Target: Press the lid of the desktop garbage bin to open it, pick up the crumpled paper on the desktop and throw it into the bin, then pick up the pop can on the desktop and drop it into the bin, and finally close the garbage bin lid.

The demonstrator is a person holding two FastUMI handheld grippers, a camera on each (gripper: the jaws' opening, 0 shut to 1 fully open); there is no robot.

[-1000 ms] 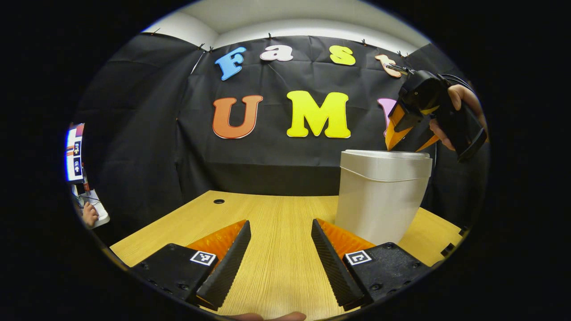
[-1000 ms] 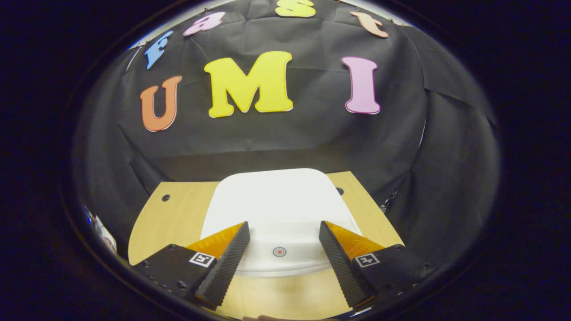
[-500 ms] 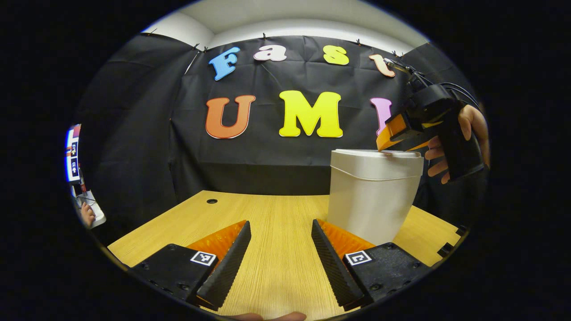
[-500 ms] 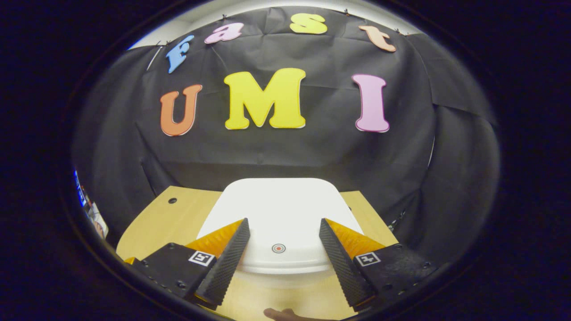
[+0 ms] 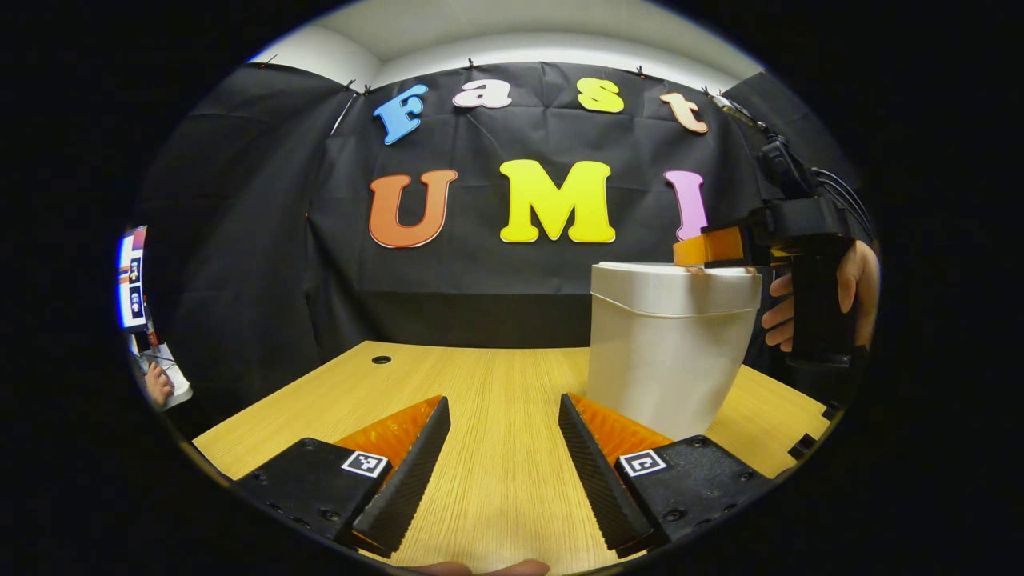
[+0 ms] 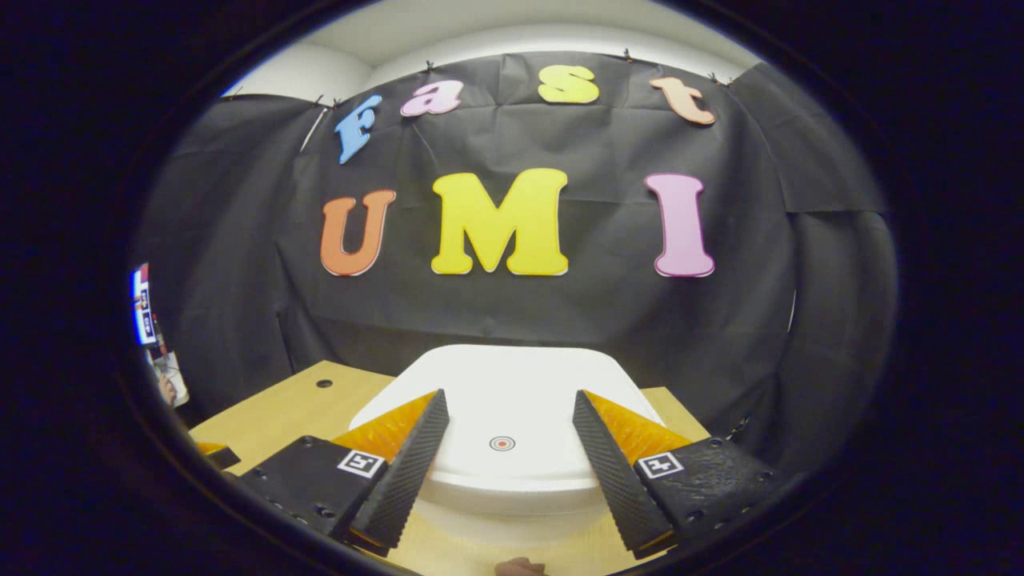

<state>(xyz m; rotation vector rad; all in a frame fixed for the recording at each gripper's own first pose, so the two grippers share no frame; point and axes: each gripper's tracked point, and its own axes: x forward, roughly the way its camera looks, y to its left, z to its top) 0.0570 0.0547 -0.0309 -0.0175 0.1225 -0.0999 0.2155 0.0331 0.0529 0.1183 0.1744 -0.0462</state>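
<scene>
Fingers (image 6: 416, 464) of the right gripper (image 6: 504, 464) spread apart over the closed bin lid (image 6: 512, 392); left gripper (image 5: 502, 472) fingers apart above the wooden desk (image 5: 496, 376); black cloth wall (image 5: 240, 240) behind.

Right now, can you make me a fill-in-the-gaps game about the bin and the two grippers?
1. The bin's lid is ____.
2. The bin stands on a ____ table.
3. The right gripper's fingers are spread ____, above the lid.
4. On the lid, between those fingers, is a small red ____.

Missing words: shut; wooden; open; dot
</scene>
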